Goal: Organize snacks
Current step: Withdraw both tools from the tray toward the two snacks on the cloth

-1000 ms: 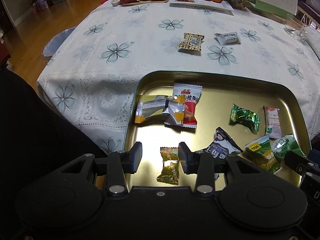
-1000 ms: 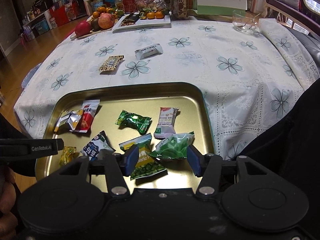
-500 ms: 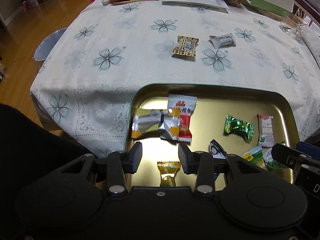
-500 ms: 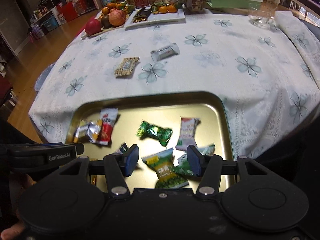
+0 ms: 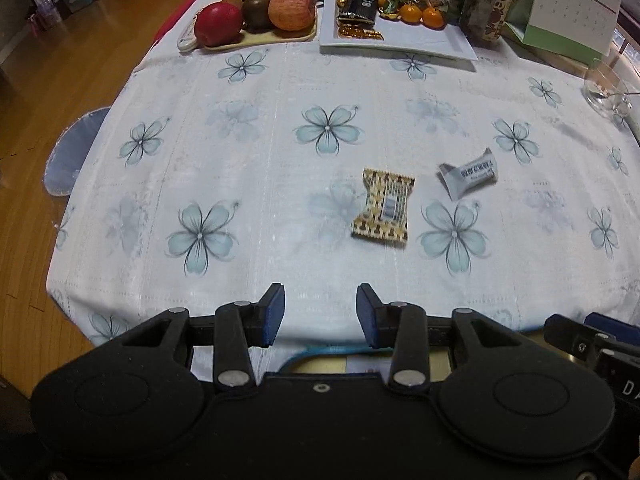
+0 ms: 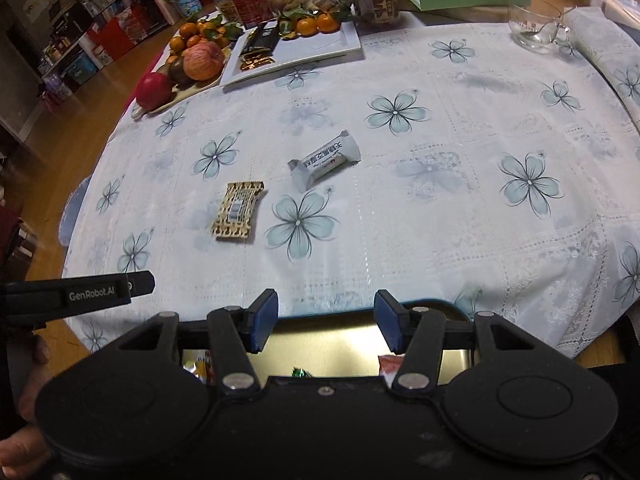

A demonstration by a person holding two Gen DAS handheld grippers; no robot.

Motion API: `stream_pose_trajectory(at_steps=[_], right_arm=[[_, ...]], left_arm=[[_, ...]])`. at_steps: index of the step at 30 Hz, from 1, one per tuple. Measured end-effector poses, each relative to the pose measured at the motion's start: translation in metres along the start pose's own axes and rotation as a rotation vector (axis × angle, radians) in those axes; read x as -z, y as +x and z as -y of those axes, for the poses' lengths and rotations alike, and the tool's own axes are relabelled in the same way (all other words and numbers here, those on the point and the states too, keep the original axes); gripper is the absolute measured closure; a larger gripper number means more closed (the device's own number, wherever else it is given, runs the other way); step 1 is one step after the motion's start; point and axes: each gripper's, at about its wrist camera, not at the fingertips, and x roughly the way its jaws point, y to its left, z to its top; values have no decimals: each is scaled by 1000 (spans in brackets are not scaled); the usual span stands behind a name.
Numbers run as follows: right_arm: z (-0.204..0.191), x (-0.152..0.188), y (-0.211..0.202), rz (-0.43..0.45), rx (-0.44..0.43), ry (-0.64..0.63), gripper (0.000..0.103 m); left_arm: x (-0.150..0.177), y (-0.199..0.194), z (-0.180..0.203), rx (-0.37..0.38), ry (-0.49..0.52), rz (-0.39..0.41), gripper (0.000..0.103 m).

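Observation:
Two wrapped snacks lie on the flowered tablecloth: a gold-brown patterned packet (image 5: 383,208) (image 6: 239,211) and a white packet (image 5: 468,173) (image 6: 325,159) to its right. My left gripper (image 5: 320,314) hangs open and empty above the cloth, short of the gold-brown packet. My right gripper (image 6: 325,320) is open too, with nothing between its fingers, above the far rim of the gold tin tray (image 6: 328,350). The tray holds several wrapped snacks, mostly hidden under the gripper bodies. Its rim (image 5: 320,354) peeks out under the left gripper.
At the table's far side stand a fruit tray (image 5: 256,16) with apples and oranges, a white plate (image 5: 396,36) with sweets and tangerines, jars, a desk calendar (image 5: 568,4) and a glass bowl (image 5: 608,88). A chair seat (image 5: 74,148) shows left of the table.
Both grippers have moved forward from above the tray toward the two packets on the cloth. The tray has slid almost out of view beneath them. Neither gripper's opening has altered.

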Motion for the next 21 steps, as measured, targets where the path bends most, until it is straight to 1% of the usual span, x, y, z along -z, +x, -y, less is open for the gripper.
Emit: stream_pose_trajectory(at_steps=[3, 6, 9, 12, 14, 16, 19, 21], right_arm=[[3, -27, 19, -26, 5, 59, 47], [1, -50, 38, -41, 26, 87, 47], [-1, -71, 57, -46, 43, 118, 47], [-3, -91, 76, -44, 45, 178, 47], [-5, -102, 90, -53, 42, 218, 47], [-10, -111, 104, -68, 47, 244, 47], [-15, -118, 119, -53, 97, 294, 47], [-17, -121, 128, -47, 115, 332, 47]], left_arm=[[-28, 11, 1, -14, 12, 3, 55], [-45, 23, -1, -34, 17, 20, 55], [-50, 38, -7, -37, 0, 5, 55], [-51, 52, -16, -27, -39, -77, 56], [-53, 52, -21, -7, -64, -86, 56], [-54, 49, -25, -8, -78, -84, 56], [-55, 46, -30, -1, -100, -85, 56], [-56, 46, -33, 22, -114, -97, 56]])
